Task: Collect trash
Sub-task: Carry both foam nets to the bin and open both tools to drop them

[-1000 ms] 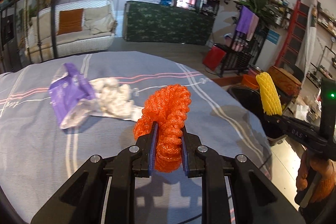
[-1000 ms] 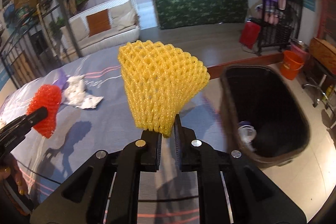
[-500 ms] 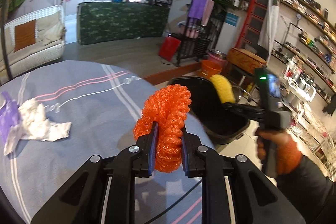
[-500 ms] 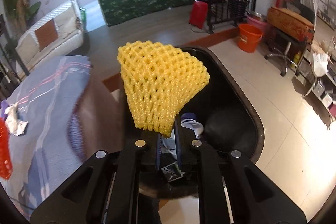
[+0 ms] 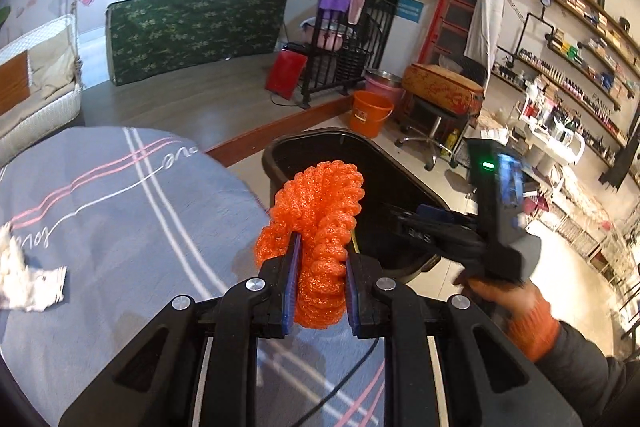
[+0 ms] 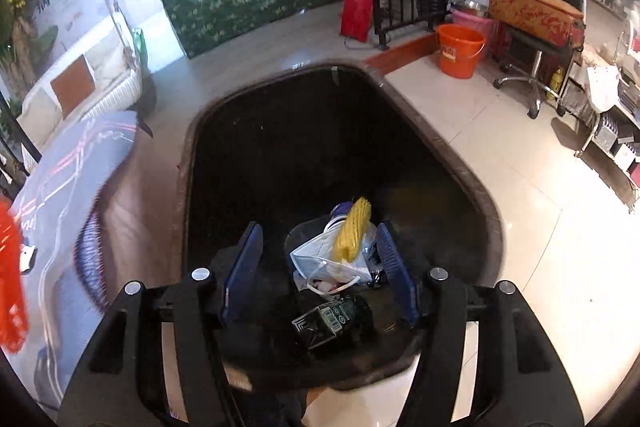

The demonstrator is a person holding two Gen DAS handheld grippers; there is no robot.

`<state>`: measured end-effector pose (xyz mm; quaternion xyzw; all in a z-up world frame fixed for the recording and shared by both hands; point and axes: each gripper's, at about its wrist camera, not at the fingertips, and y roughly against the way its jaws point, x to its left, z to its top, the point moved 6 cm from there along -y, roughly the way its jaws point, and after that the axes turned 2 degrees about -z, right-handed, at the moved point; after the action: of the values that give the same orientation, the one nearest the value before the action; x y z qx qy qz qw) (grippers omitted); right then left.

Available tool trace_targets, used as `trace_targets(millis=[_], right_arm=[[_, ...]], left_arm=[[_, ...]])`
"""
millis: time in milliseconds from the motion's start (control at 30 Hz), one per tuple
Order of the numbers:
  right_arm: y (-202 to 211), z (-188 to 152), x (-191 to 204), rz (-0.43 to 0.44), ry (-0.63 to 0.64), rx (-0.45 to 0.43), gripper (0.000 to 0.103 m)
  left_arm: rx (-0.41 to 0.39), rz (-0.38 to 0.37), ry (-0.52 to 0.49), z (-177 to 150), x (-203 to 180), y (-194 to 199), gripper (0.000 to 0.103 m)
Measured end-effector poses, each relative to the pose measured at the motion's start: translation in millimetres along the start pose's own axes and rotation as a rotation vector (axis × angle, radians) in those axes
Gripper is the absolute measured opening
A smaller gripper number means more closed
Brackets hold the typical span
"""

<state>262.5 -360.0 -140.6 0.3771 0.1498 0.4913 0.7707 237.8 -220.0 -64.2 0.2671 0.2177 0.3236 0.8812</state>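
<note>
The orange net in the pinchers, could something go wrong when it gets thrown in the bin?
It might. The orange foam net is pinched in the left gripper, above the cloth-covered table beside the black bin. Let go there, it would probably land on the cloth or the floor. The right gripper hangs over the bin's mouth with its jaws opening, the yellow net already inside, so the two tools could bump if the left swings in now.

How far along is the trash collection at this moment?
Done: the yellow foam net lies in the black bin beneath the opening right gripper. In hand: the left gripper clamps the orange foam net. Left: crumpled white paper on the striped cloth.
</note>
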Motion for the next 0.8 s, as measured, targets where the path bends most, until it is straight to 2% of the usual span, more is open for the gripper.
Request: trace_targets(millis=[200,300,467,800], right_arm=[[42,-11,-7,-0.021,0.036,-0.105,0.066],[60,-15,-10,-0.034,0.047,-0.154,0.074],[87,-18,-24,-0.082,0.037,-0.217,0.077],[110,-16,-62,-0.093,-0.052,-0.233,0.079]], left_arm=[[0.027,-0.016,-0.049,13,-18,-29,0.02],[0.045,-0.033,-0.063,17,-27,-45,0.02],[0.083,-0.043,-0.071,21,-38,-71,0.02],[0.149,-0.042,-0.094,29,-53,-110,0.02]])
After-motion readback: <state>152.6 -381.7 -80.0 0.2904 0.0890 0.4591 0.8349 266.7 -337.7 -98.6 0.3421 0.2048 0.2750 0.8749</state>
